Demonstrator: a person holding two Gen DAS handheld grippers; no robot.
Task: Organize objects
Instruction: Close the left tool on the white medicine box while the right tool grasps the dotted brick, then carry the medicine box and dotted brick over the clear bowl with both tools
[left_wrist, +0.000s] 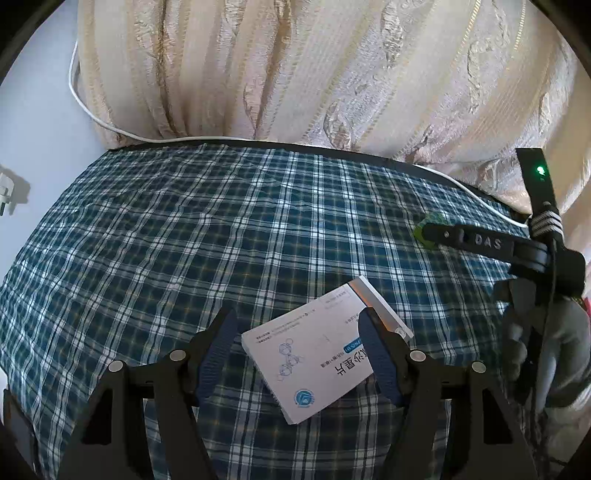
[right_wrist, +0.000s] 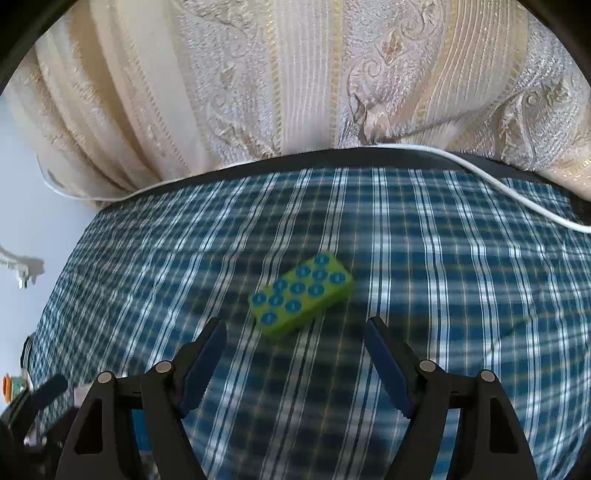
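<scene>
Surface: tabletop (left_wrist: 155, 236) under a blue-and-white plaid cloth, with a cream patterned curtain (left_wrist: 295, 74) hanging at 12 o'clock and a white cable (left_wrist: 110, 127) along the far edge.
Left hand-held gripper (left_wrist: 298, 345): jaws spread wide, gripping nothing; its blue pads stand either side of the box without pressing on it.
Box (left_wrist: 317, 354): flat white medicine carton, lying skewed on the cloth between the left fingers, its long axis running from 7 toward 1 o'clock.
Box handling: likely light thin card that would dent under a hard squeeze; take it across the two long edges, near the middle.
Right hand-held gripper (right_wrist: 295, 345): also wide open and empty, above the cloth.
Green keypad (right_wrist: 301, 293): small green block with blue round buttons, just beyond the right fingertips at 12 o'clock, apart from both pads.
Keypad handling: probably stiff, light plastic with smooth sides; pinch the long sides, keeping off the buttons.
</scene>
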